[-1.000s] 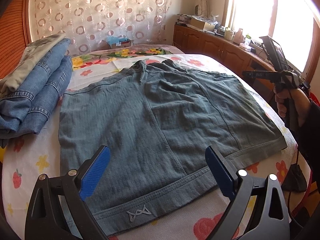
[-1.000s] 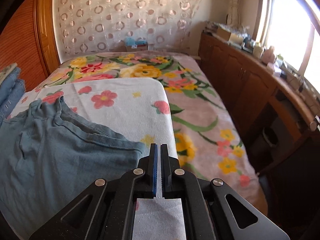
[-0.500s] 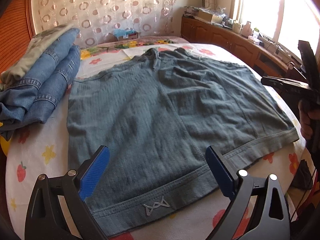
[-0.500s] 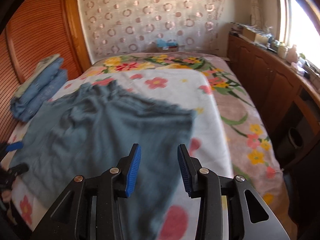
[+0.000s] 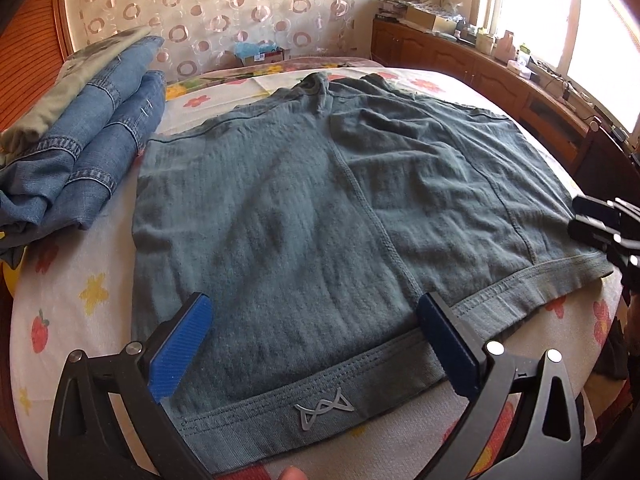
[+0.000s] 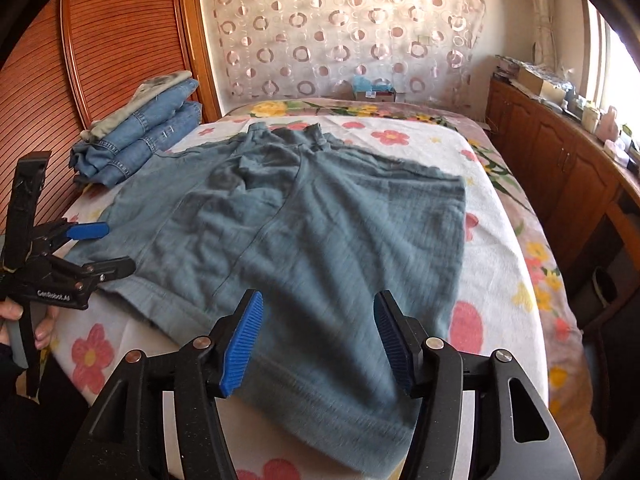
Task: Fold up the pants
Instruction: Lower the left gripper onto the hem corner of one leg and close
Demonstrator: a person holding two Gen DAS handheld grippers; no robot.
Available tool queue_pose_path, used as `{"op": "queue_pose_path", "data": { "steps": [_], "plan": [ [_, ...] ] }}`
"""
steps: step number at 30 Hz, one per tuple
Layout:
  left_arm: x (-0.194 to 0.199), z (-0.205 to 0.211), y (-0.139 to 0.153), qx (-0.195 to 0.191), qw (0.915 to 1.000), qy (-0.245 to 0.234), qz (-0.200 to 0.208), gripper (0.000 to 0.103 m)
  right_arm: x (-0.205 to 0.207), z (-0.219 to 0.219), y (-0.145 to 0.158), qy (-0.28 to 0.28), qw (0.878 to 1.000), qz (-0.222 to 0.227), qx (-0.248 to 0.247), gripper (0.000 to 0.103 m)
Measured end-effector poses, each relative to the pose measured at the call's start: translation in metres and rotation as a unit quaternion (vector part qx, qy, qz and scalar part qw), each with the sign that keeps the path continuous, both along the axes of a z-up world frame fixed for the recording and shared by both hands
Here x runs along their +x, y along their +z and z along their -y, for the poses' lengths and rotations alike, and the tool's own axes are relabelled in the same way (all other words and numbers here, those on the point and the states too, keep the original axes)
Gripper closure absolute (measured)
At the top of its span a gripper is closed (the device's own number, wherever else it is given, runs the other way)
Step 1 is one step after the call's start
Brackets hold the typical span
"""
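Grey-blue shorts (image 5: 320, 220) lie spread flat on the flowered bed cover (image 5: 80, 280), waistband with a silver logo (image 5: 322, 410) nearest me. They also show in the right wrist view (image 6: 320, 232). My left gripper (image 5: 312, 344) is open and empty, hovering over the waistband. It also shows in the right wrist view (image 6: 102, 248), at the shorts' left edge. My right gripper (image 6: 318, 340) is open and empty over the shorts' near right part. Its fingers (image 5: 600, 224) show at the right edge of the left wrist view, beside the waistband's right end.
A stack of folded jeans (image 5: 92, 148) with a grey garment on top lies at the bed's left side by the wooden headboard (image 6: 120, 60). A wooden cabinet (image 6: 560, 168) with clutter runs along the right under the window. A small box (image 6: 372, 90) sits at the far end.
My right gripper has opened and swung from the bed's far right side round to face the shorts. My left gripper has moved slightly closer to the waistband.
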State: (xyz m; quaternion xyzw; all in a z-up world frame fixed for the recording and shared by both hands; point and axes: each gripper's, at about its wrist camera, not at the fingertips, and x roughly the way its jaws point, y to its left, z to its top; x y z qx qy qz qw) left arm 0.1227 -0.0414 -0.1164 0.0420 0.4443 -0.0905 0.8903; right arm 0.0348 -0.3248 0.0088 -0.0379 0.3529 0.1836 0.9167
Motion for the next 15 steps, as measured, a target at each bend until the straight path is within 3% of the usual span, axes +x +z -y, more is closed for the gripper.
{"op": "queue_pose_path", "data": {
  "steps": [6, 9, 15],
  "plan": [
    [0.0, -0.002, 0.001, -0.003, 1.0, -0.007, -0.006, 0.0, -0.002, 0.011, -0.005, -0.015, 1.0, -0.008, -0.017, 0.043],
    [-0.003, -0.012, 0.005, -0.024, 0.9995, -0.01, -0.02, 0.001, -0.002, 0.01, -0.008, -0.016, 1.0, -0.003, -0.016, 0.043],
    [-0.028, -0.045, 0.018, -0.064, 0.9979, 0.007, -0.002, 0.003, -0.002, 0.003, -0.011, -0.02, 0.999, 0.01, -0.024, 0.04]
  ]
}}
